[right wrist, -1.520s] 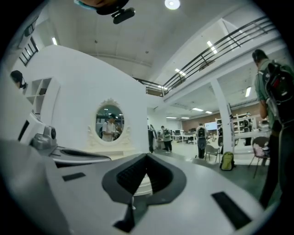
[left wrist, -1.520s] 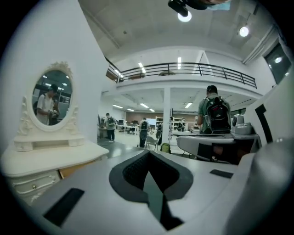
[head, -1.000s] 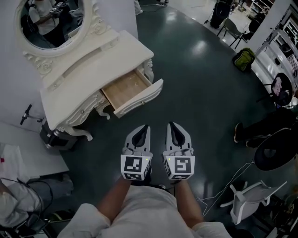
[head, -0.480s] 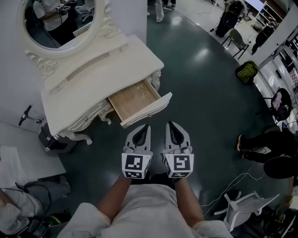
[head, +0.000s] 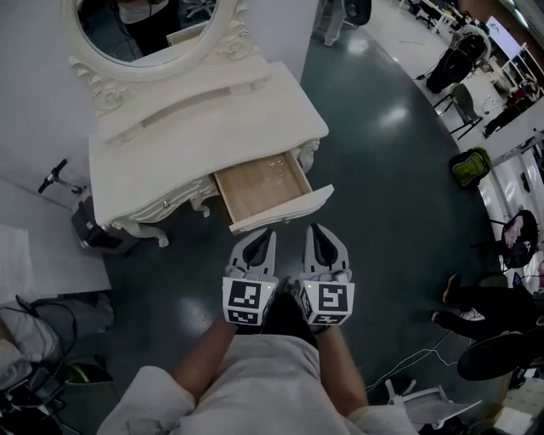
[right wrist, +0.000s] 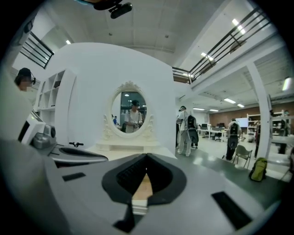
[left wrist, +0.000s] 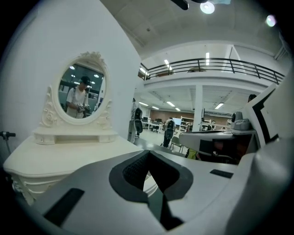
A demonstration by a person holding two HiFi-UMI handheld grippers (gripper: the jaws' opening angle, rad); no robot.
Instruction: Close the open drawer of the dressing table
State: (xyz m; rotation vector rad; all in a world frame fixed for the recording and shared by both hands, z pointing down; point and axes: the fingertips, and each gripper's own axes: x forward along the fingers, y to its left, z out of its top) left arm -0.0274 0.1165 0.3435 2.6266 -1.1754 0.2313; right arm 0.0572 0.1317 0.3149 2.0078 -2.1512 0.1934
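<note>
Grey plastic L gripper [head: 264,233] and R gripper [head: 313,229] sit side by side, low centre of the head view. Each is carried on a bare forearm [head: 206,361] and has a black-and-white marker cube [head: 246,304] at its rear. Both grippers are fully closed, jaws tip to tip, w/ nothing held.

Their tips point up-frame at the drawer [head: 262,185], just short of its white front panel [head: 289,210]; no contact can be made out. The R gripper view shows a strip of the drawer's wood thru the notch behind its jaws.

Drawer stands pulled well out at the picture-right end of the cream dressing table [head: 144,204], its pale wood bottom on show. Above it is the curved worktop [head: 212,127], w/ an oval mirror [head: 153,25] in a carved frame at the back, against a white wall [head: 34,102].

Dark green glossy floor [head: 382,153] spreads to picture-right, w/ a green backpack [head: 473,166] well apart from the table.
</note>
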